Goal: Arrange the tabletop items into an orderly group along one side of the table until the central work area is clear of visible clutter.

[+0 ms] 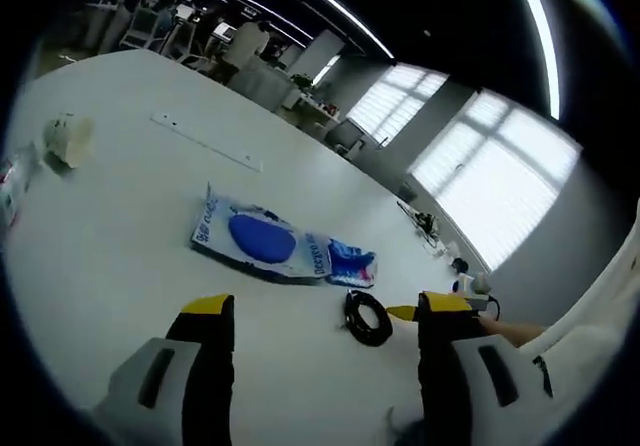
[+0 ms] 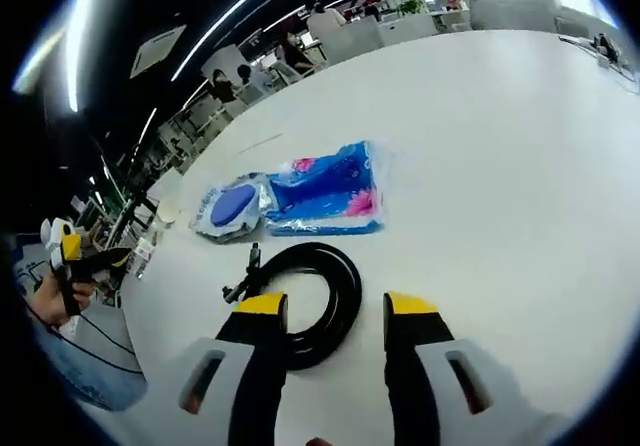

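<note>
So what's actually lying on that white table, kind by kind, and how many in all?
Blue and white plastic packets: 2 (one with a blue oval, one blue with pink)
Coiled black cable: 1
Pale object at the far edge, too blurred to name: 1
Total: 4

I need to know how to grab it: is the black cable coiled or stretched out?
Coiled. The black cable lies in a flat loop on the white table, its plug end sticking out beside the loop.
</note>
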